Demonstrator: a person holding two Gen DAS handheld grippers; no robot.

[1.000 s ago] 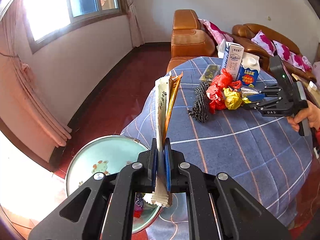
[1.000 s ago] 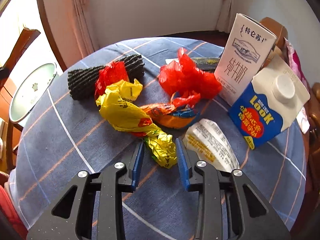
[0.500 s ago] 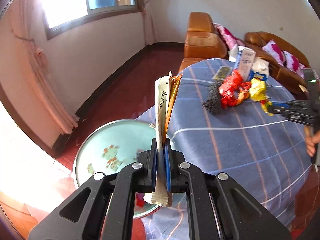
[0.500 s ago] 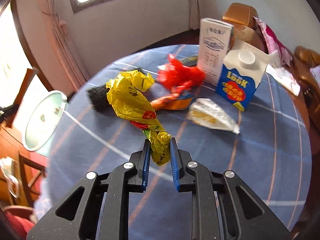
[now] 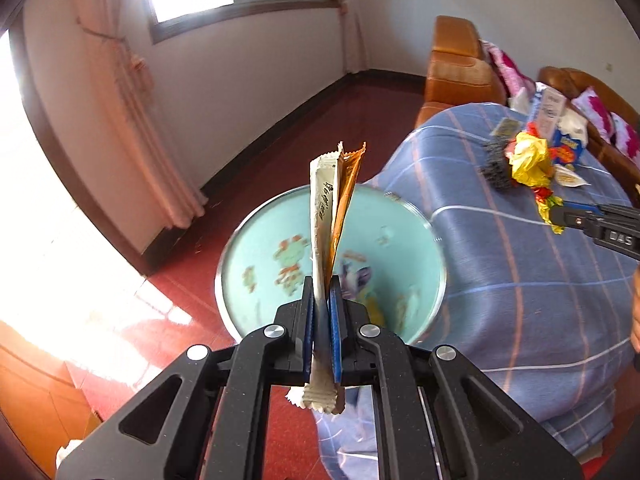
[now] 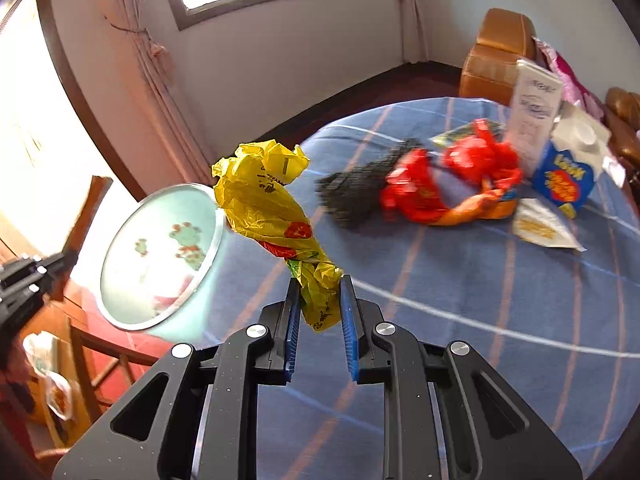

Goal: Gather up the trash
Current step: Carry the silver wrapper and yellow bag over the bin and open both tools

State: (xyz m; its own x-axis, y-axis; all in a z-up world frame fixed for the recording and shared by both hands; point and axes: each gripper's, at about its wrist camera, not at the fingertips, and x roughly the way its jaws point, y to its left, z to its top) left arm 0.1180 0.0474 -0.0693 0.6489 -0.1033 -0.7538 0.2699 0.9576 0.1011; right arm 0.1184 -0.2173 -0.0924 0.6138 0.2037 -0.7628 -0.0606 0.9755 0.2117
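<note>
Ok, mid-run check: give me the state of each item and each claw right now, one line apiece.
Left claw: shut on the wrappers.
Wrappers: two flat sachets, upright, over the bin.
Right claw: shut on the yellow bag.
Yellow bag: crumpled, lifted off the table.
Bin: open, some trash inside.
Red bag: crumpled, on the table.
White carton: upright.
Blue carton: upright, cap on.

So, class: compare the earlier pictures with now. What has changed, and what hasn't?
The right claw closed on the yellow bag and lifted it off the table. The left claw carried its wrappers over the bin. The cartons and red bags stayed put.
</note>
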